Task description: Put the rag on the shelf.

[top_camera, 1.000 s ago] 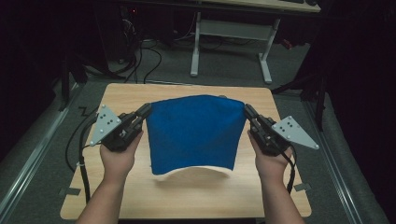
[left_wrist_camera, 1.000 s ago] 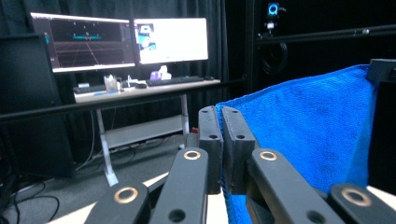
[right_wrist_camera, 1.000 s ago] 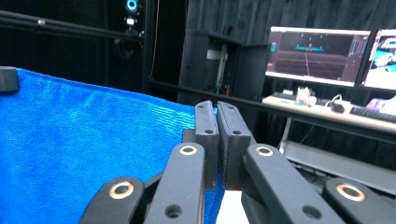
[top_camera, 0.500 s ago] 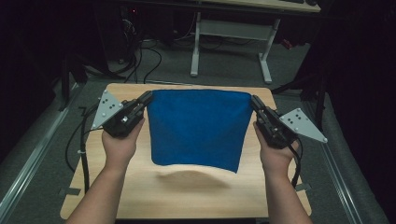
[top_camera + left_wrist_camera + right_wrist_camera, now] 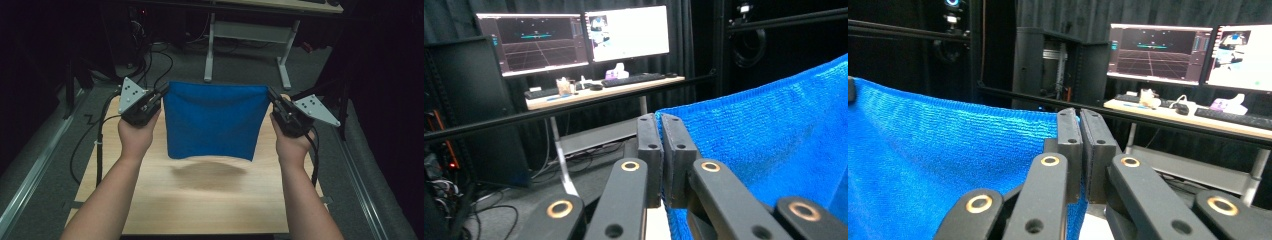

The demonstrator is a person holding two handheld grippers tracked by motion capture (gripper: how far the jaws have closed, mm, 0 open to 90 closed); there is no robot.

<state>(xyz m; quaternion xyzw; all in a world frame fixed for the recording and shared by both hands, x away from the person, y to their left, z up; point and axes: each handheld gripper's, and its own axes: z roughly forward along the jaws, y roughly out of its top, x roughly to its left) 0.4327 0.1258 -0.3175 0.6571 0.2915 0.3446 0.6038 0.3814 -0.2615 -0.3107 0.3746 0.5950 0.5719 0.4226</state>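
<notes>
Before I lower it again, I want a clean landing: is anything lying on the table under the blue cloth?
Nothing visible. The blue cloth hangs free, pinched at its top corners by the left gripper and the right gripper. The wooden table beneath shows bare, with just the cloth's shadow on it.

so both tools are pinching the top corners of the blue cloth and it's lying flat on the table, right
Not quite. Both the left tool and the right tool do pinch the top corners of the blue cloth, but it hangs in the air above the table, as the high view shows.
</notes>
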